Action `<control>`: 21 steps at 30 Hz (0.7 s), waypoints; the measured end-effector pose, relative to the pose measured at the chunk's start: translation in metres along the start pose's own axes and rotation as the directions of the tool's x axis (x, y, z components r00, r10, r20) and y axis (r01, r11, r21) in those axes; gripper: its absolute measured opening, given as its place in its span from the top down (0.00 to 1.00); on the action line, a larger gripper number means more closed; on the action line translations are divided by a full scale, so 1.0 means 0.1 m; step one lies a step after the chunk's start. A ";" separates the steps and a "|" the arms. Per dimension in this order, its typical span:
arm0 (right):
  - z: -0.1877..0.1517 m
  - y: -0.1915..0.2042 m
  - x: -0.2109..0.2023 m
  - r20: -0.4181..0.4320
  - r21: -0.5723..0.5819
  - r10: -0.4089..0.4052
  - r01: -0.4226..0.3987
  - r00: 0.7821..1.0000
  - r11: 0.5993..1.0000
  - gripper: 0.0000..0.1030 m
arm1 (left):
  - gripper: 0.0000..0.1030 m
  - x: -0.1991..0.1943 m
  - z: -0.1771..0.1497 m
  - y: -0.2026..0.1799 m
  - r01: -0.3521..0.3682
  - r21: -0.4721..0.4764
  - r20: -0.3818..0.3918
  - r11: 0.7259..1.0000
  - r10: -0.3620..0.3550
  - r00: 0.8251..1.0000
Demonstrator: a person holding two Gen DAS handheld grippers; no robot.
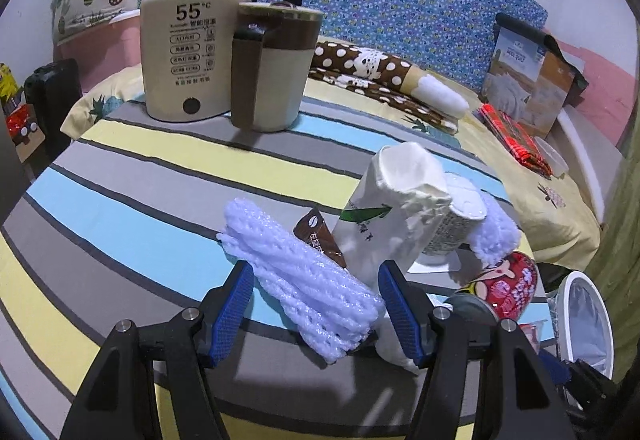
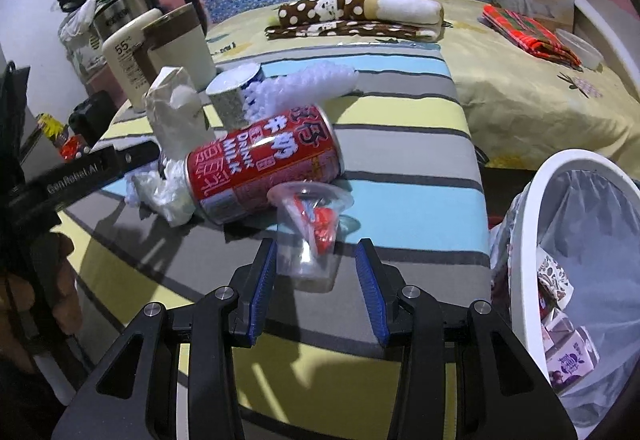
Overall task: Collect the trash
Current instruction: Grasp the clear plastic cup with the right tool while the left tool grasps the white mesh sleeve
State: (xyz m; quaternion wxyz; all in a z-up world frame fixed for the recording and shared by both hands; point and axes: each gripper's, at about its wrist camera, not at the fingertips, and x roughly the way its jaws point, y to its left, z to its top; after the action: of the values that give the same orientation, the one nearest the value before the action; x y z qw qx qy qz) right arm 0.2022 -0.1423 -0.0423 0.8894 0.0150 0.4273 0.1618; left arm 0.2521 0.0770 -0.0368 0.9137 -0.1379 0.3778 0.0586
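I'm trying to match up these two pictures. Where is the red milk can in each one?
Left wrist view: the red milk can lies at lower right, partly hidden behind the gripper's right finger.
Right wrist view: the red milk can lies on its side at centre, just beyond the clear plastic cup.
Shared landmark: the white trash bin at the right edge.

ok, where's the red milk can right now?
Right wrist view: the red milk can lies on its side mid-table, just beyond the clear plastic cup, with the crumpled white paper bag to its left. The bin stands off the table's right edge.
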 end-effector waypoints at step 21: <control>-0.14 -0.02 -0.24 0.058 0.011 0.066 -0.067 0.996 0.998 0.71 | 0.87 -0.41 -0.33 0.06 0.015 0.070 0.003 0.997 -0.015 1.000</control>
State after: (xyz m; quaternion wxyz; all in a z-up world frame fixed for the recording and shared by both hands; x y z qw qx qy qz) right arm 0.1780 -0.1532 -0.0330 0.8954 0.0394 0.4018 0.1880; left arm 0.1993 0.0731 -0.0317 0.9191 -0.1087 0.3767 0.0388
